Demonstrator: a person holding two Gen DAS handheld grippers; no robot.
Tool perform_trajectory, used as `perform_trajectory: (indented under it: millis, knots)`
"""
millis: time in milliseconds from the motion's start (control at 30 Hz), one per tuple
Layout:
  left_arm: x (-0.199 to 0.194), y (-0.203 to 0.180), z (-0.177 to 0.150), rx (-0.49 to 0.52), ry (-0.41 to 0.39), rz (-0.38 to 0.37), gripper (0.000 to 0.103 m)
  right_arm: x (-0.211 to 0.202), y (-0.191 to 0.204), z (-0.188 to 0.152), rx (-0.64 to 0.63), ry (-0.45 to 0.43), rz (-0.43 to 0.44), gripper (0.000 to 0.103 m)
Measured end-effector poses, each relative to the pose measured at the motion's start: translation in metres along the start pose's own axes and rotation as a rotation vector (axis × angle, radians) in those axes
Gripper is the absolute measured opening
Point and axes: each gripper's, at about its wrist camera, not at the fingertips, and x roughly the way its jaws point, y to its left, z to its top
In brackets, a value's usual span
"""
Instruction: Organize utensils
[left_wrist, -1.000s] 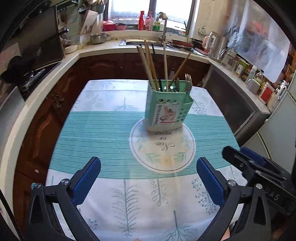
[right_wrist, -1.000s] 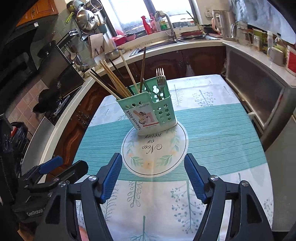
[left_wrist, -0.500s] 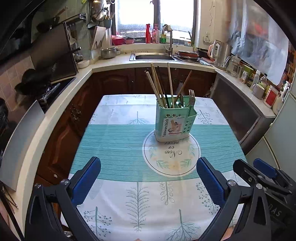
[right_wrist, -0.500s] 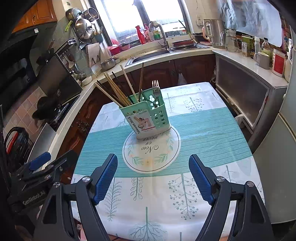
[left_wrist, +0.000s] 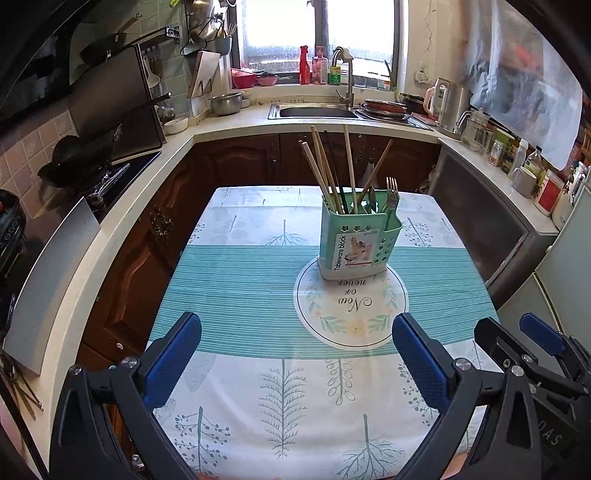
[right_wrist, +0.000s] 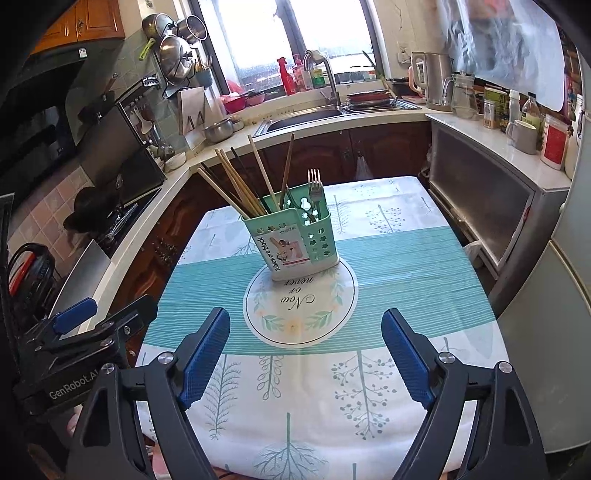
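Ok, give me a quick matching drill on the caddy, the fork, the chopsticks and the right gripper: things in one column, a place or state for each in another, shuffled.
Things:
1. caddy
2. fork
3. chopsticks
4. right gripper

Places or states:
A. leaning out of the caddy's taller section
B. nothing between its fingers, jaws opening
C. standing on the round print of the tablecloth
D. tines up in the caddy's lower side pocket

Pairs: 1-C, 2-D, 3-A, 4-B
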Motion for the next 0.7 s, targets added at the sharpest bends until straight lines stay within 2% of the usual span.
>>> perform_trajectory:
  millis: [700]
  knots:
    - [-0.004, 0.004, 0.004, 0.0, -0.009, 0.041, 0.102, -0.002, 0.004, 0.014, -0.037, -0.011, -0.026, 0.086]
